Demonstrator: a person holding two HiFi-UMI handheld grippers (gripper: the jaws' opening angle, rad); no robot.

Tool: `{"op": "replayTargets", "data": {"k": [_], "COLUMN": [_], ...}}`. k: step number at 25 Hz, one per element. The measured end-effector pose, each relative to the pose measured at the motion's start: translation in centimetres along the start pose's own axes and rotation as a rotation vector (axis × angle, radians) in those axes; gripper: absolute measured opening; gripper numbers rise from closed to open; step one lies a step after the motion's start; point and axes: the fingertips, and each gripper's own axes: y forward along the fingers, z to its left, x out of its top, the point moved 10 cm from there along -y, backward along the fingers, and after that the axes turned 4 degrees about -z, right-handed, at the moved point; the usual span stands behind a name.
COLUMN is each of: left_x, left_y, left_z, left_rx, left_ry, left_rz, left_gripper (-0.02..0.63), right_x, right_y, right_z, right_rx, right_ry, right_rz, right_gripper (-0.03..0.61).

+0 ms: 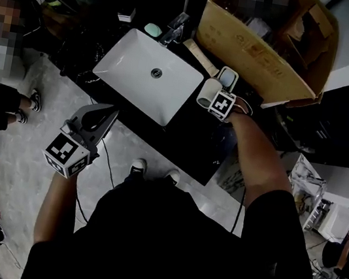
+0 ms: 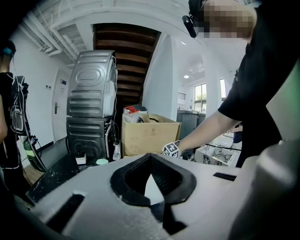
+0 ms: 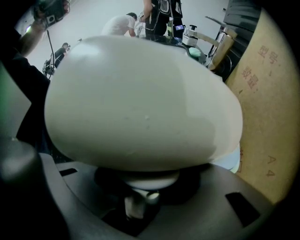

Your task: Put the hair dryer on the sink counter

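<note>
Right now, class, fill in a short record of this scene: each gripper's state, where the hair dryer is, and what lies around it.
Right gripper: pointing down, shut on the hair dryer
Left gripper: jaws together, empty, held out in front of the counter
Hair dryer: white, over the black counter; contact with the counter cannot be told
Neighbours: white basin to its left, cardboard box just behind it
Task state: dryer not yet released
</note>
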Motion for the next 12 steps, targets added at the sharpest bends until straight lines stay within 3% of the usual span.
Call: {"op": "replayTargets", "data": {"k": [12], "left_x": [-0.32], "left_y": [0.07], "left_z": [0.07], "left_rx": [-0.001], "left_ry": [-0.004], "left_rz": [0.013], "left_gripper": [0.015], "right_x": [-0.25], "right_y": [0.18], "right_z": [-0.04], "right_rx": [0.020], "right_ry": [-0.019], "right_rz": [-0.009], "right_gripper": [0.161]}}
